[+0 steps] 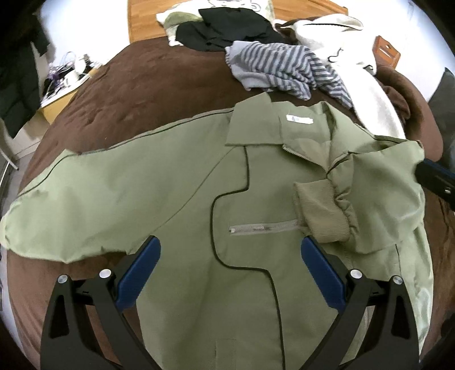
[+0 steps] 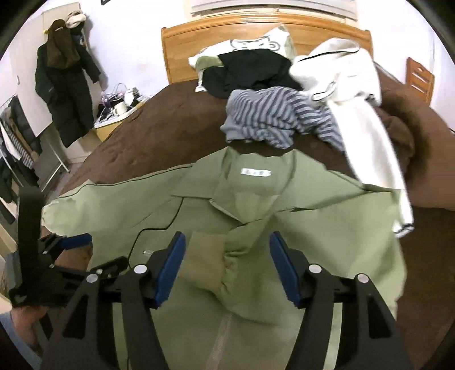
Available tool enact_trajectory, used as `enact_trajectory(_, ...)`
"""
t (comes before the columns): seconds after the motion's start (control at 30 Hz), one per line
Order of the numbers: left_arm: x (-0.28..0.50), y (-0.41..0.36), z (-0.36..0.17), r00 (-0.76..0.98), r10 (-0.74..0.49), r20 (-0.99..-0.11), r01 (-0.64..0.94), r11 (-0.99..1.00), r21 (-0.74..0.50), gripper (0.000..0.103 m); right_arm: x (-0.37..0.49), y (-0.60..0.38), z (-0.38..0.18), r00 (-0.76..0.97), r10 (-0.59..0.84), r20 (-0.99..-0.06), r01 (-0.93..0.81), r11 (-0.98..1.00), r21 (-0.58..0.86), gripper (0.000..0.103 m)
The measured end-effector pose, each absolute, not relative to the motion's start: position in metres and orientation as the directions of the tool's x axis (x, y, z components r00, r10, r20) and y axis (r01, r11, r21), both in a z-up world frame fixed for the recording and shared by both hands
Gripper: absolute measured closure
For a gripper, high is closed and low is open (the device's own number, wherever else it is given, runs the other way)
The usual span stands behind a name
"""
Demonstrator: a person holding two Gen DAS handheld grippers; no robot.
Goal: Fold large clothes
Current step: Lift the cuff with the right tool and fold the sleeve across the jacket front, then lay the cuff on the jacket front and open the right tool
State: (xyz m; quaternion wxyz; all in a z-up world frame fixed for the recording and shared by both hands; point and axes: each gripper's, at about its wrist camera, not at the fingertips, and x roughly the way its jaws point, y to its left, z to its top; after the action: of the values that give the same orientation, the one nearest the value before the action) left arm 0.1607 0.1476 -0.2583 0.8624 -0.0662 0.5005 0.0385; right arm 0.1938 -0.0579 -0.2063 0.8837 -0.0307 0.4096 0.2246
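In the left wrist view, a green jacket (image 1: 182,182) is seen spread front-up on the brown bed (image 1: 159,85), its collar toward the headboard. One sleeve (image 1: 85,196) is stretched out flat to the left, while the other sleeve has been laid across the chest, its ribbed cuff (image 1: 321,210) resting just beside the zipped chest pocket (image 1: 261,227). The left gripper (image 1: 230,270) is held above the lower front panel with its fingers spread wide and nothing between them. A striped garment (image 1: 278,68), a black garment (image 1: 227,25) and a white garment (image 1: 352,57) are heaped beyond the collar, apart from the jacket except where the white one reaches the shoulder.

In the right wrist view, the right gripper (image 2: 226,264) is seen over the folded-in sleeve, its fingers also wide apart and empty, with the cuff lying between and below them. The left gripper is visible at the far left, near the extended sleeve's end.

The jacket is judged to be light but bulky, soft and somewhat slick-surfaced, so thin single layers may slide out of a pinch. A firmer hold would likely be found on the ribbed cuff, the collar (image 2: 199,182) or a seamed hem. The outstretched sleeve is probably best taken at its end and drawn across the chest.
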Motion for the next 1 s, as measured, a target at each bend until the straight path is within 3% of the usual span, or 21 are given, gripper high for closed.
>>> enact_trajectory(0.37,0.196,0.105,-0.273,0.512,-0.173,-0.841,-0.048,0.972,-0.229,0.007,0.209,-0.171,-0.225,0.597,0.201,-0.777,-0.235,0.969,0.070,0.037)
enact_trajectory(0.47,0.215,0.083,-0.291,0.508,-0.193,-0.840,-0.038,0.969,-0.246,0.017,0.217,-0.195,-0.236,0.596,0.205,-0.776,-0.222,0.971,0.087,0.037)
enact_trajectory(0.63,0.236,0.068,-0.324,0.462,-0.229,-0.857,-0.084,0.951,-0.299,0.024,0.230,-0.216,-0.253,0.598,0.211,-0.773,-0.235,0.969,0.082,0.037)
enact_trajectory(0.73,0.238,0.061,-0.331,0.462,-0.223,-0.859,-0.088,0.952,-0.294,0.041,0.232,-0.228,-0.258,0.600,0.214,-0.771,-0.226,0.970,0.093,0.037)
enact_trajectory(0.8,0.237,0.055,-0.327,0.472,-0.237,-0.849,-0.060,0.952,-0.299,0.064,0.234,-0.236,-0.258,0.604,0.213,-0.768,-0.219,0.971,0.098,0.037)
enact_trajectory(0.9,0.238,0.047,-0.323,0.461,-0.234,-0.856,-0.037,0.959,-0.282,0.078,0.238,-0.245,-0.258,0.600,0.223,-0.769,-0.212,0.970,0.116,0.037)
enact_trajectory(1.0,0.236,0.045,-0.312,0.470,-0.206,-0.858,-0.041,0.966,-0.254,0.082,0.245,-0.248,-0.251,0.608,0.227,-0.761,-0.212,0.970,0.120,0.037)
